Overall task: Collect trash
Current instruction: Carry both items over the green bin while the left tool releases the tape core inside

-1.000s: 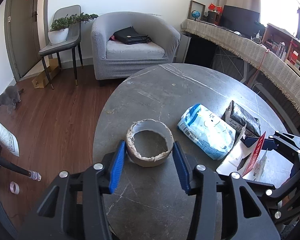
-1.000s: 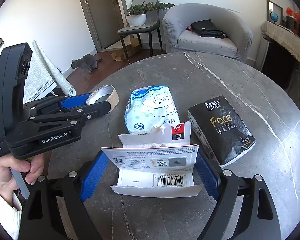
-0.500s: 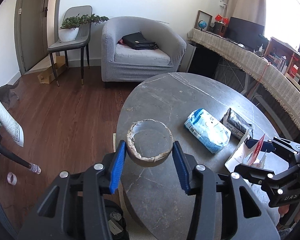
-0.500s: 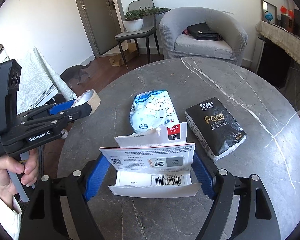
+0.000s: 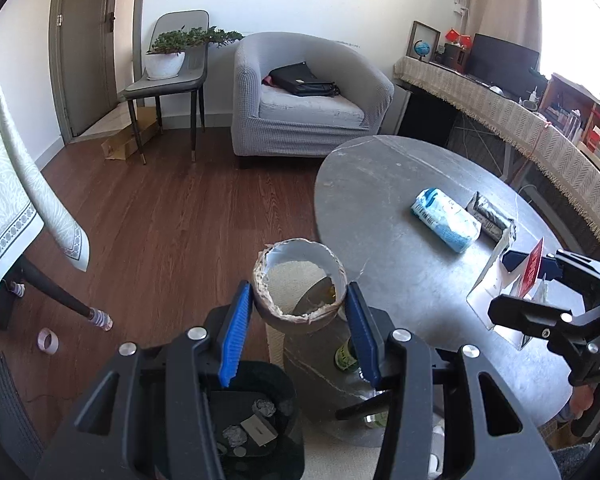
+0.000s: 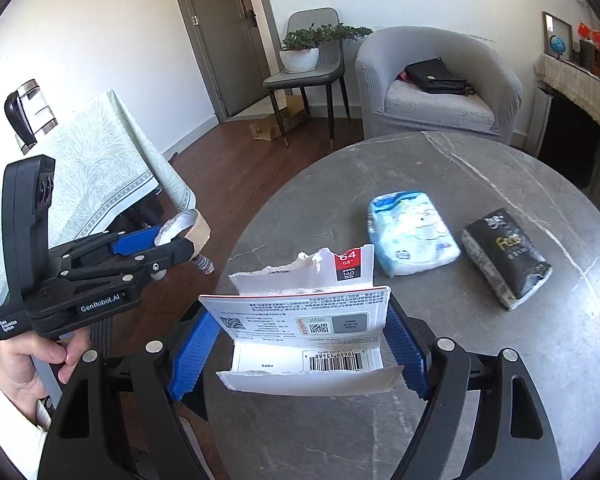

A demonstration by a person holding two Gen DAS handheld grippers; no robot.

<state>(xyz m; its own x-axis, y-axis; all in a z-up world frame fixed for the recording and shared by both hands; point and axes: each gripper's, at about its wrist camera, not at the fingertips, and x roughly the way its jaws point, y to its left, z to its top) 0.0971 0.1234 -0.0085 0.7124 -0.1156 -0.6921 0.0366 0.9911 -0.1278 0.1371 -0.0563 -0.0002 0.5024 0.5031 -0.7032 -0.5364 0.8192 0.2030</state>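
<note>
Left wrist view puts our left gripper [image 5: 298,312] beyond the edge of the round grey table [image 5: 400,208], its 2 blue pads pressed against the sides of a worn cardboard tape ring [image 5: 299,286]. The ring's open face tilts up toward the camera, its axis leaning away from us, and it hangs above the floor beside the table. Below it, next to the table's base, stands a black trash bin [image 5: 256,424] with crumpled scraps inside; our gripper's frame cuts off much of the bin's rim. Our right gripper [image 6: 304,344] sits over the table's near edge, pads set against the 2 short ends of a torn white card package [image 6: 304,320]. The package's long axis runs across between the pads, its torn flap standing up toward the far side of the table. Farther onto the table lie a blue-and-white tissue pack [image 6: 410,232] and a black tissue pack [image 6: 504,254], side by side.
</note>
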